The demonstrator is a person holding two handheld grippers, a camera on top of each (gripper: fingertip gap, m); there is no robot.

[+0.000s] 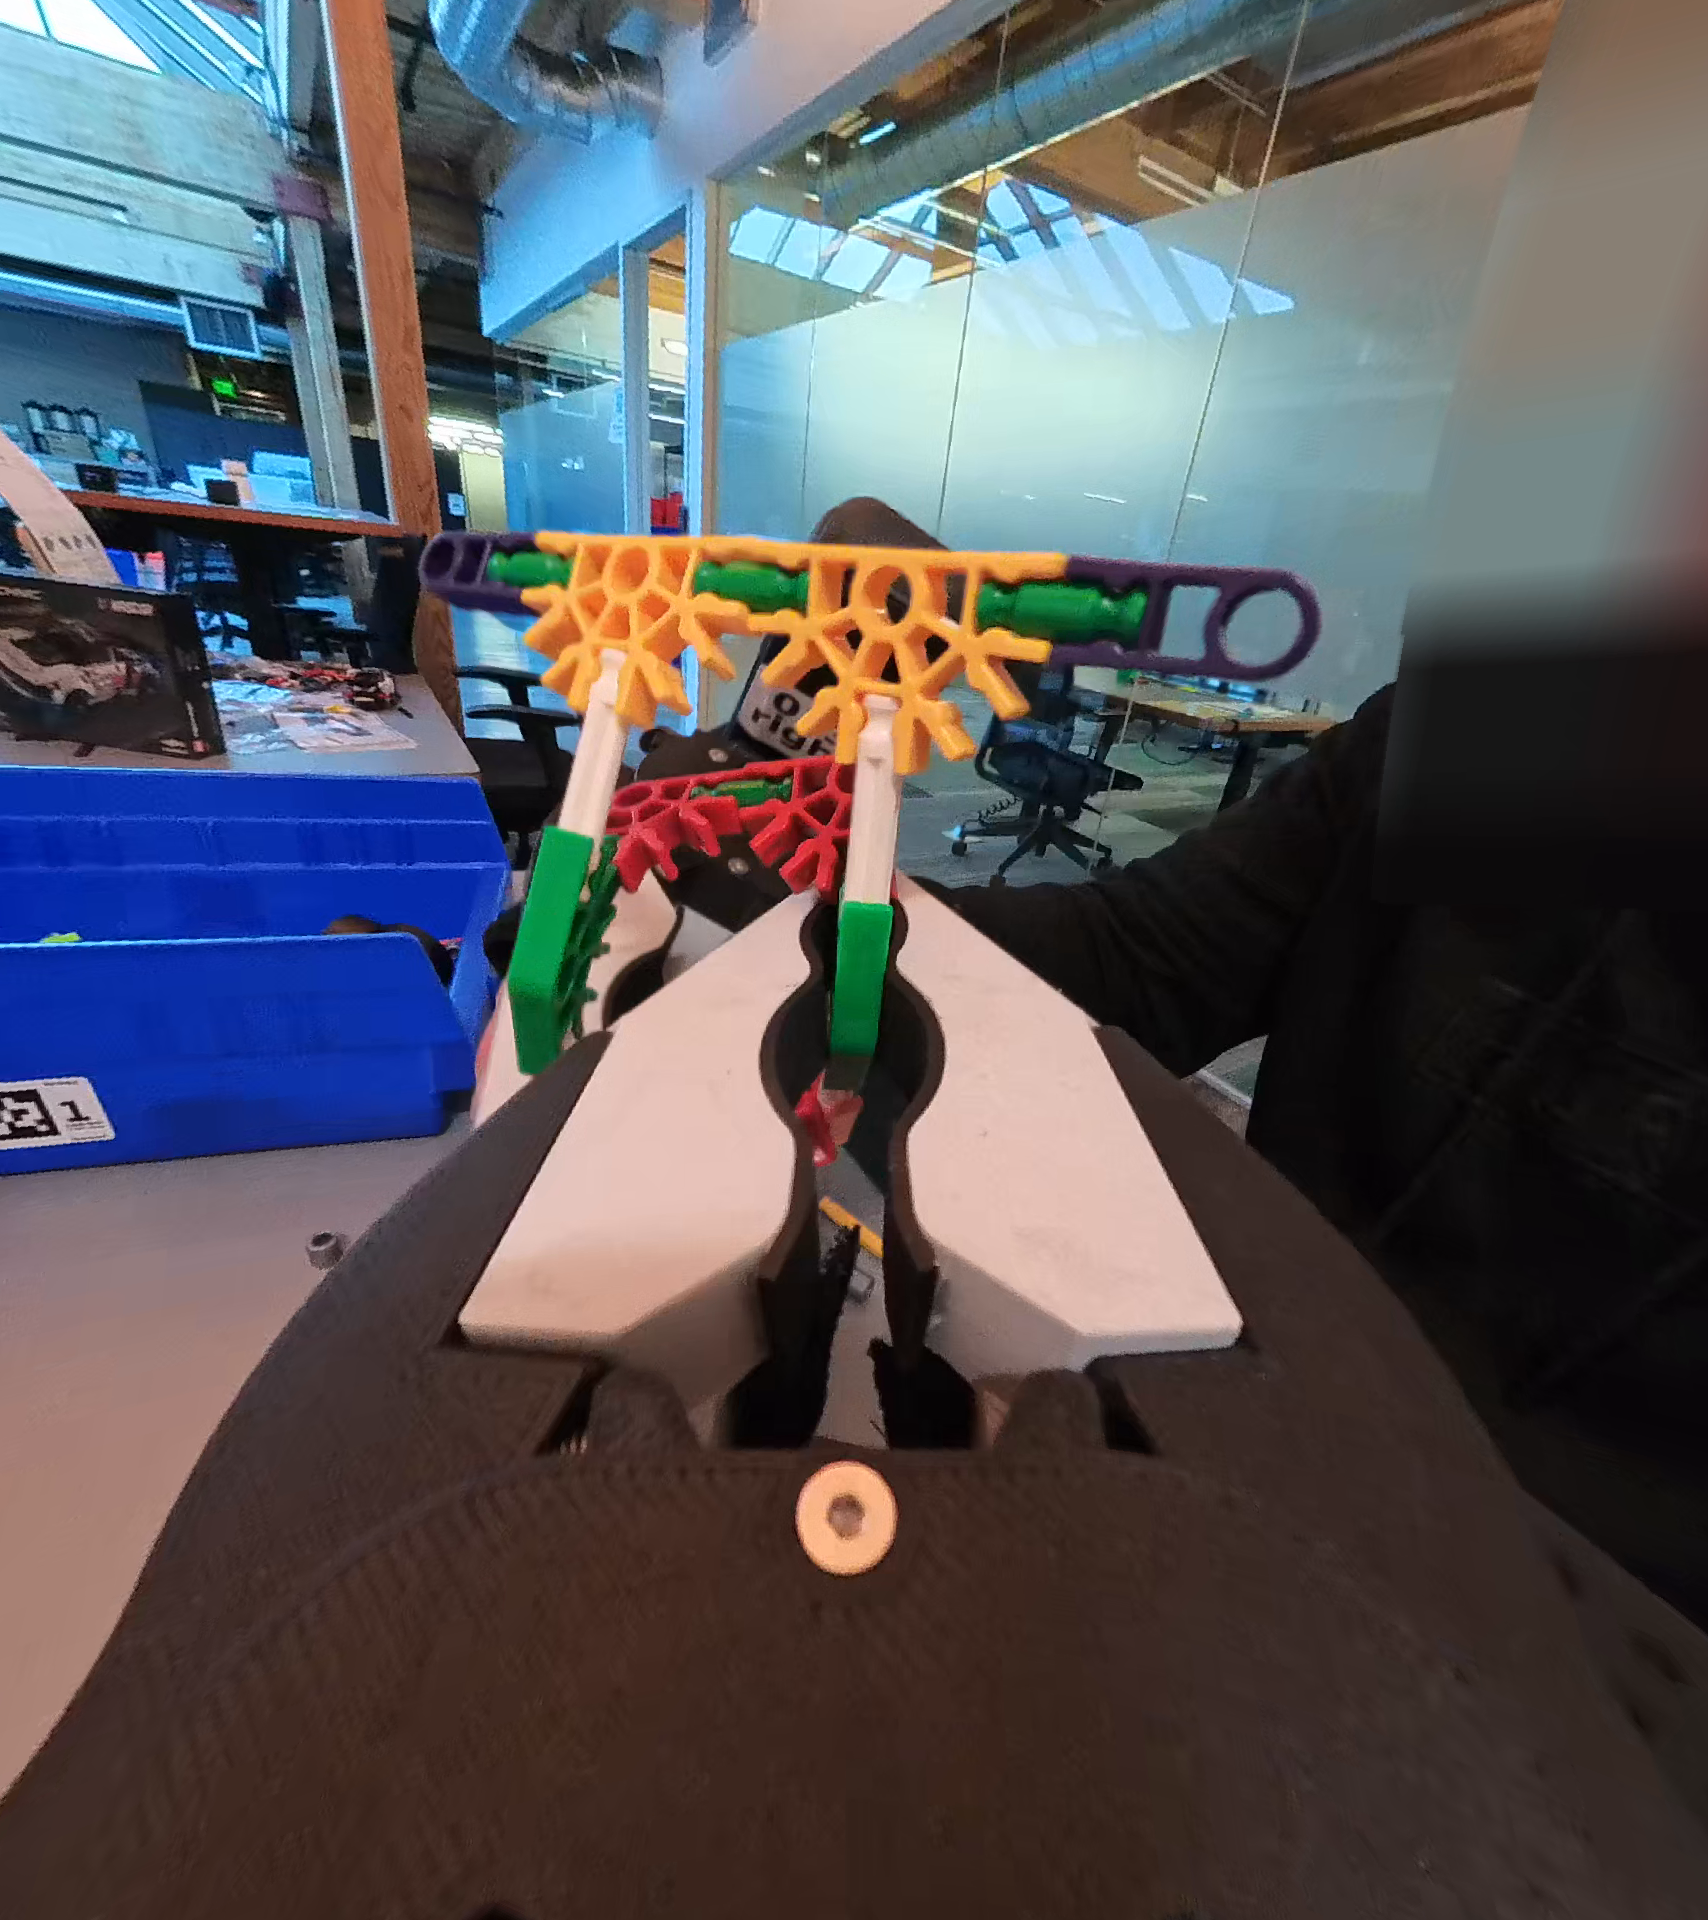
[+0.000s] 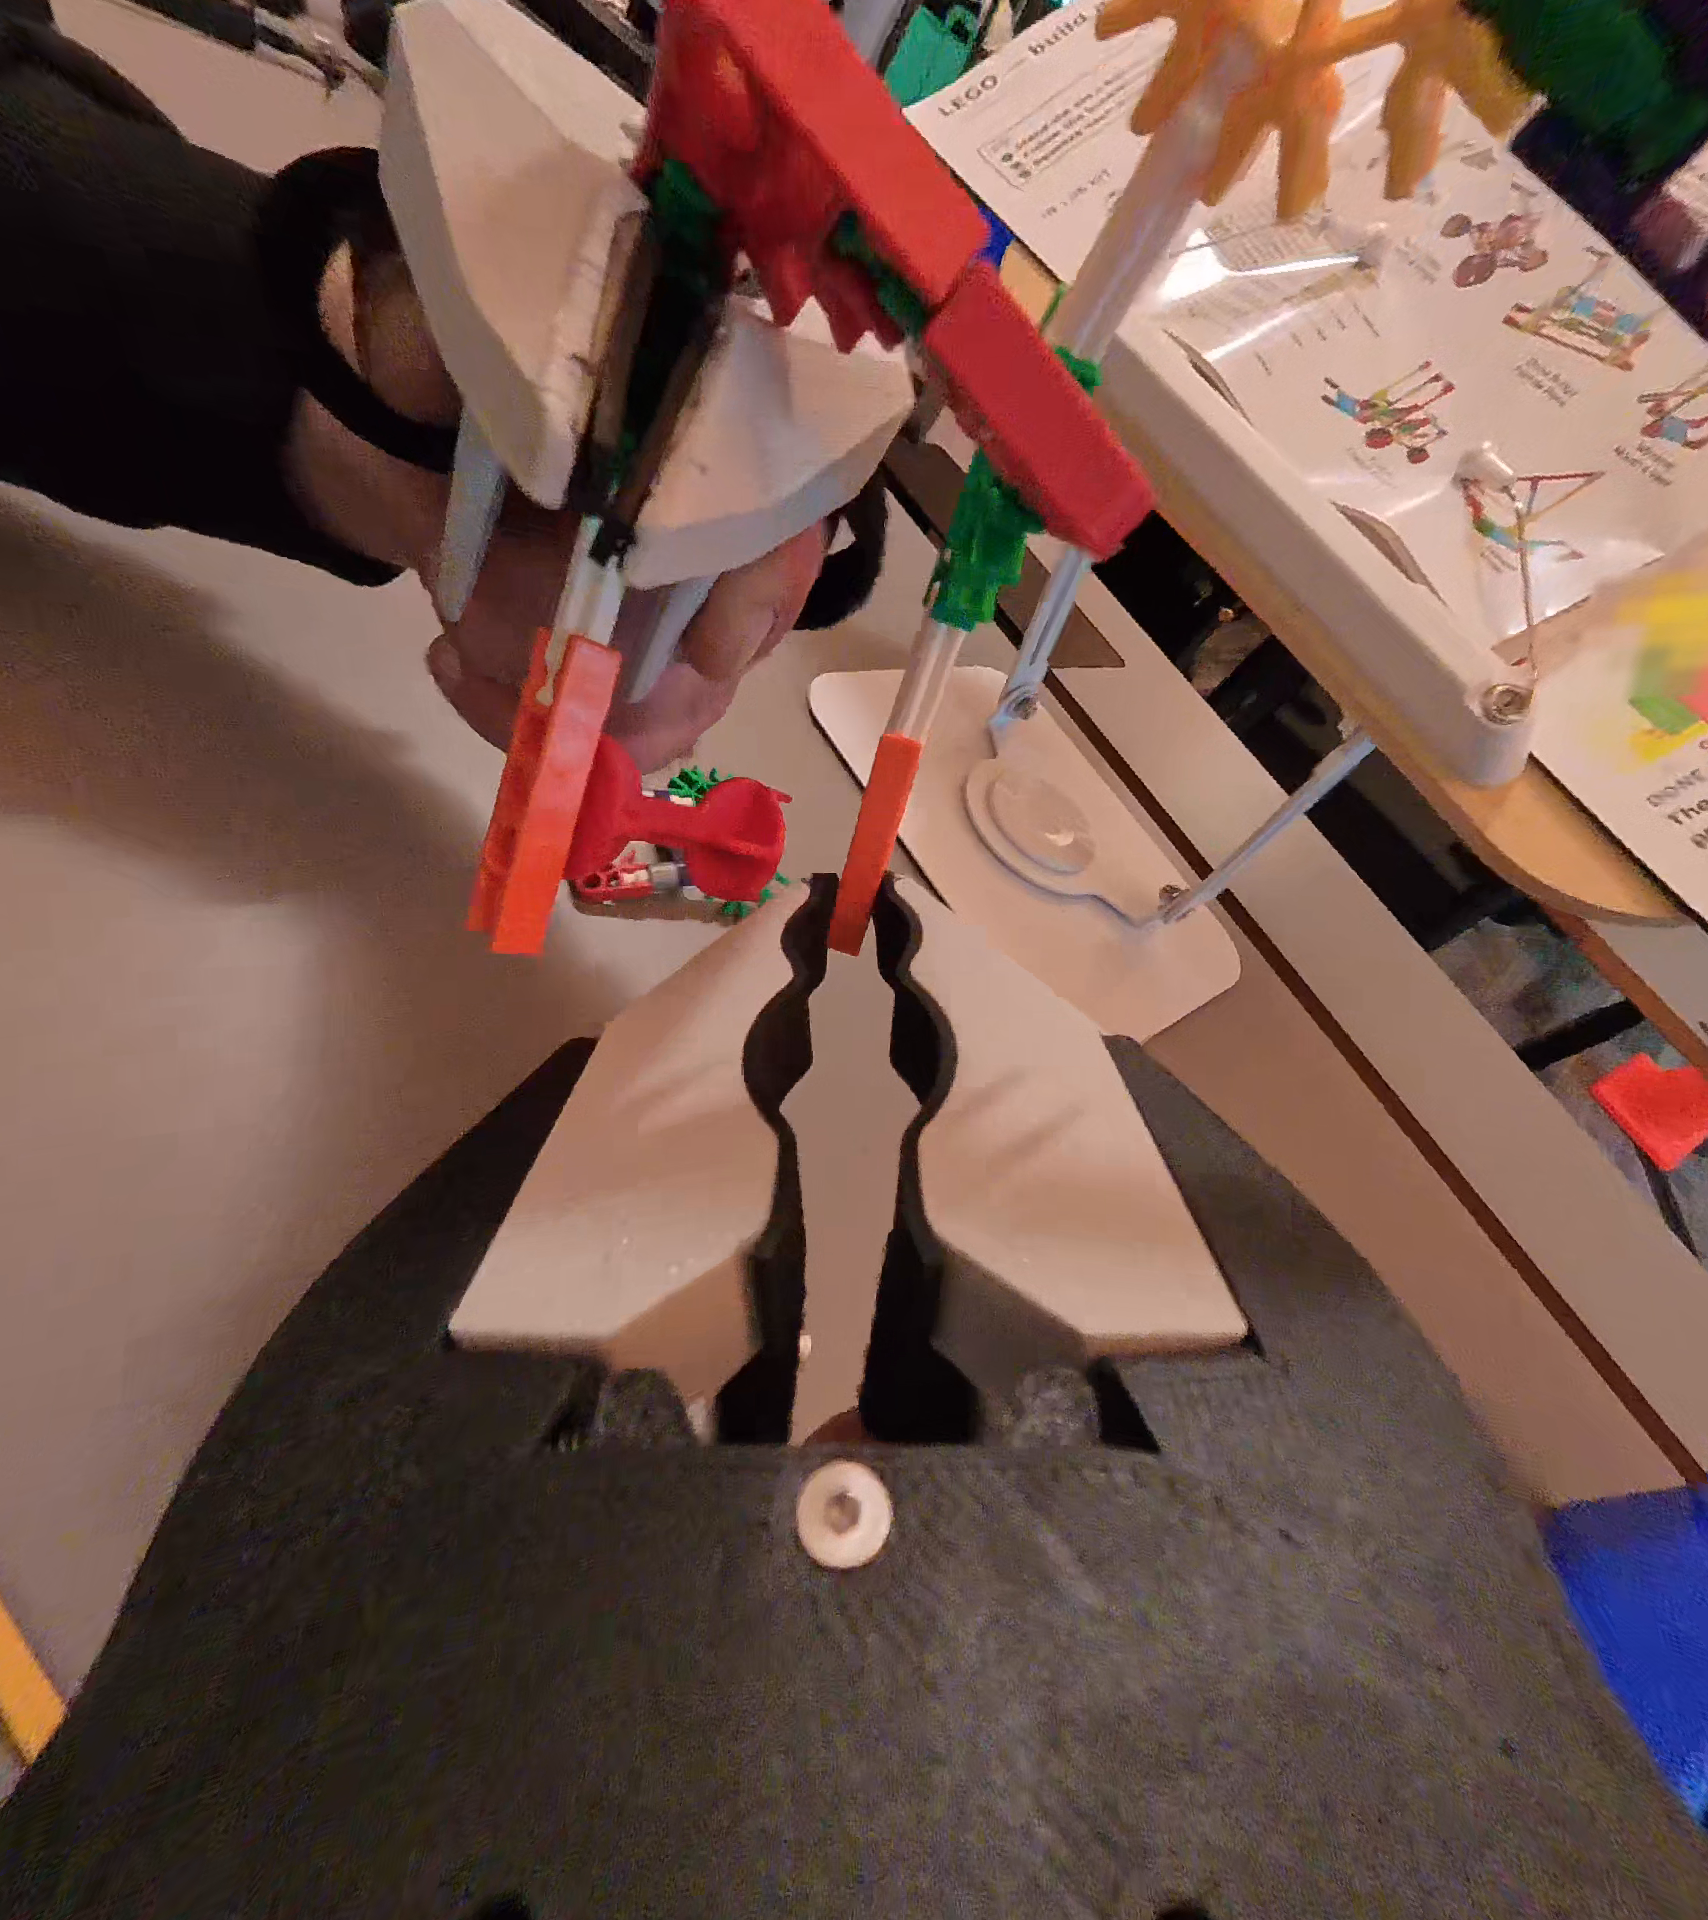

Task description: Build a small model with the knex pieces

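The left tool (image 1: 855, 971) grips the toy frame's (image 1: 808, 613) green piece (image 1: 860, 977), and the right tool (image 2: 852, 914) maybe pinches its orange piece (image 2: 876, 831).

Left wrist view faces outward, right wrist view downward; both close on the rod-and-connector model (image 1: 860, 707)

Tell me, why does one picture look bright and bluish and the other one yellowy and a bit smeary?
Left wrist view: daylight through the glass walls, a sharp toy frame, and a blurred patch at right. Right wrist view: warm indoor light, a big soft shadow on the table, glare on the instruction sheet, and smeared yellow connectors up top.
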